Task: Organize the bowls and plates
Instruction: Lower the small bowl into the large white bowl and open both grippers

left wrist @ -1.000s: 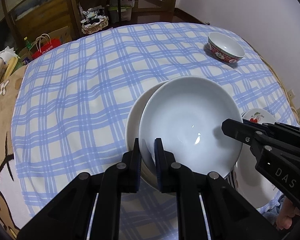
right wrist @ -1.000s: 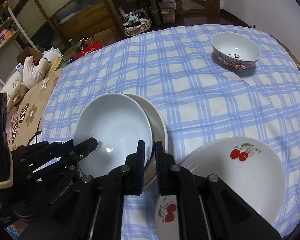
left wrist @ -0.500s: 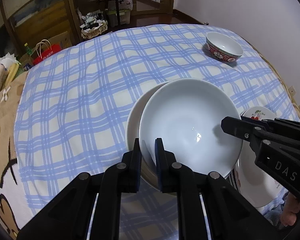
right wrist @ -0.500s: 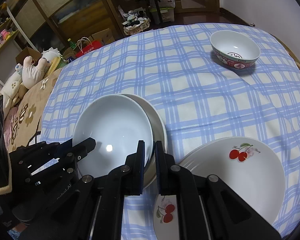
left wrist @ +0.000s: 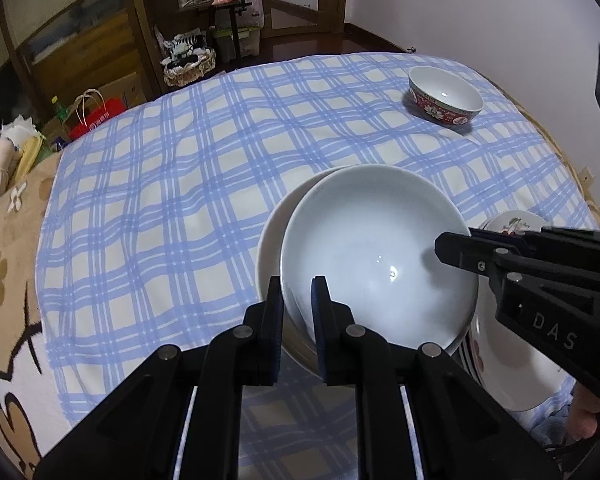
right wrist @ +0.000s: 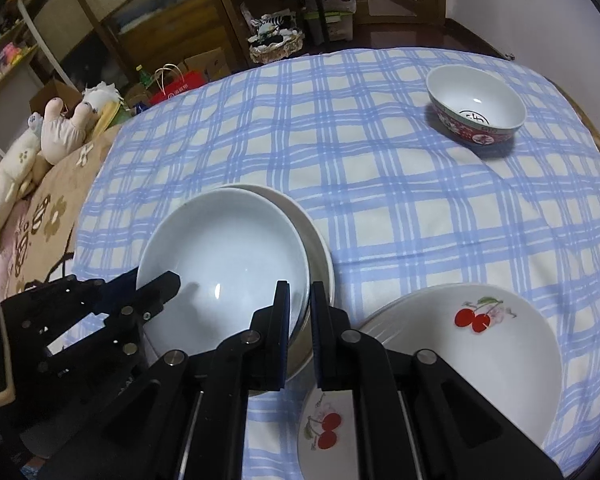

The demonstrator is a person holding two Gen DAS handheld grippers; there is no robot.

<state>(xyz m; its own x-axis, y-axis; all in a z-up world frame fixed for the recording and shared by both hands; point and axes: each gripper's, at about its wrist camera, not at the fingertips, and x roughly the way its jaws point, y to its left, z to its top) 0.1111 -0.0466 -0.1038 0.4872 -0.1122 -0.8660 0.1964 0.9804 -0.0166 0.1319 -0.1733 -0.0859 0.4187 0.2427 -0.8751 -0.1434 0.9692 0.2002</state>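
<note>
Little has changed since a second ago — both claws grip the same white bowl (left wrist: pixel 376 256) as before. The left claw (left wrist: pixel 297 304) pinches its near rim at lower centre of its view; the right claw (right wrist: pixel 300 308) is clamped on the opposite rim. The bowl sits askew in a second bowl (right wrist: pixel 320 248) on the checked cloth (left wrist: pixel 187 184), cherry plates (right wrist: pixel 472 336) lower right, patterned bowl (right wrist: pixel 476 110) upper right.
</note>
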